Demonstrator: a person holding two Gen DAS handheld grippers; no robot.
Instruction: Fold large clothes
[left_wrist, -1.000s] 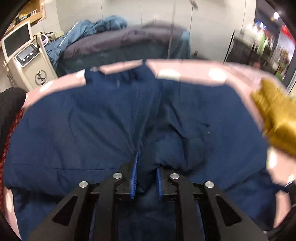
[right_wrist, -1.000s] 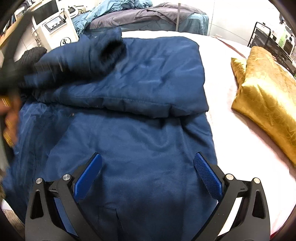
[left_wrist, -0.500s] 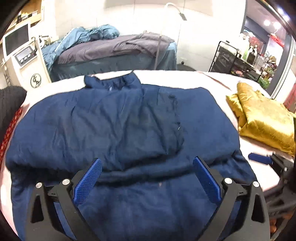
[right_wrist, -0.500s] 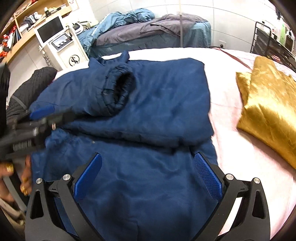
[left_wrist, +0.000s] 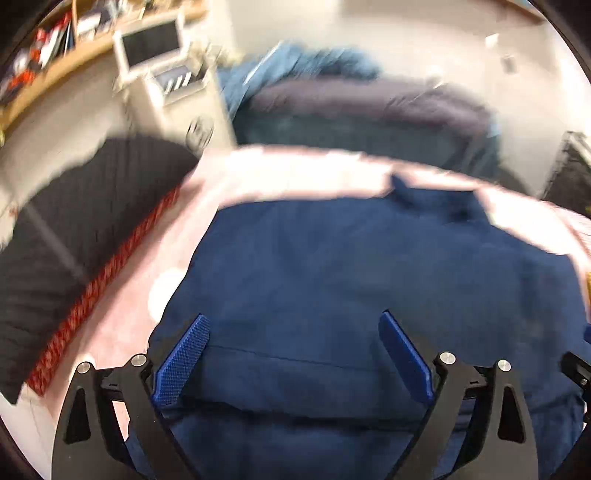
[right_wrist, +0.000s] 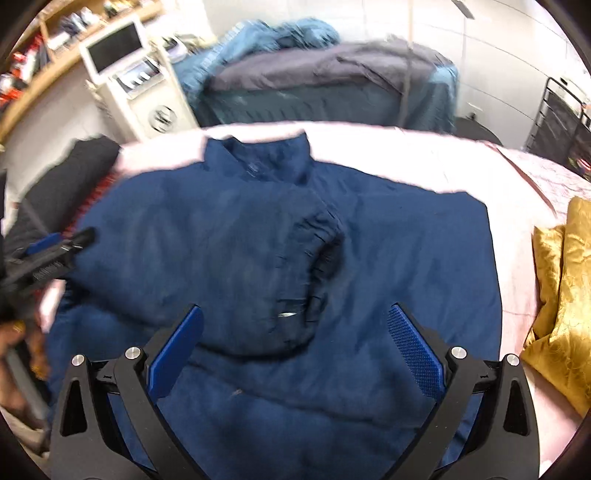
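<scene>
Left wrist view, blurred: left gripper (left_wrist: 291, 354) points steeply down over the navy jacket (left_wrist: 369, 280), which lies flat on the pink bedspread (left_wrist: 122, 325) and fills the frame from 3 to 7 o'clock. Jaws stand wide but are closing a little; nothing between the blue pads (left_wrist: 183, 360), cloth only below them. A stitched seam runs across just past the fingertips; jacket's left edge sits at 8 o'clock of the gripper. A black quilted item (left_wrist: 74, 221) with a red patterned border lies at 9 o'clock, off the jacket. Right wrist view: right gripper (right_wrist: 295, 350) likewise tilted down, jaws released and wide, empty, hovering above the lower body of the jacket. Collar (right_wrist: 266, 158) at 12 o'clock; one sleeve (right_wrist: 306, 266) already folded across the chest, cuff toward 6 o'clock. Gold cushion (right_wrist: 561, 295) at 3 o'clock, clear of the cloth. The left gripper shows at 9 o'clock near the jacket's left side, a hand below it. Judgement: next fold probably wants both grippers at matching points on the hem or side, each pinching every layer, lifting level so the folded sleeve does not slide; keep clear of the cushion.
</scene>
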